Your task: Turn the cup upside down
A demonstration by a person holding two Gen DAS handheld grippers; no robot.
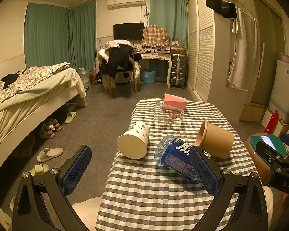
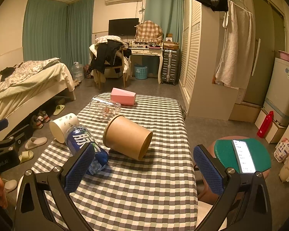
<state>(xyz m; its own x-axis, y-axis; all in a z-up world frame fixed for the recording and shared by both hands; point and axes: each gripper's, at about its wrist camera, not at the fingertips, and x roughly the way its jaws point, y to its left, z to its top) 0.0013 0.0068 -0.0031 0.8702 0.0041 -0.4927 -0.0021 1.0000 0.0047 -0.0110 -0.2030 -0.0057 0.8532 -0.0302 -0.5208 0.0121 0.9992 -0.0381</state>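
A brown paper cup lies on its side on the checkered table, mouth toward the far left; it also shows in the left wrist view. A white leaf-print cup lies on its side at the table's left edge, also in the right wrist view. A clear glass lies on its side farther back. My left gripper is open and empty, above the table's near left. My right gripper is open and empty, just short of the brown cup.
A blue-labelled plastic bottle lies on its side between the two paper cups. A pink box sits at the table's far end. A stool with a green pad and a phone stands right of the table. A bed is on the left.
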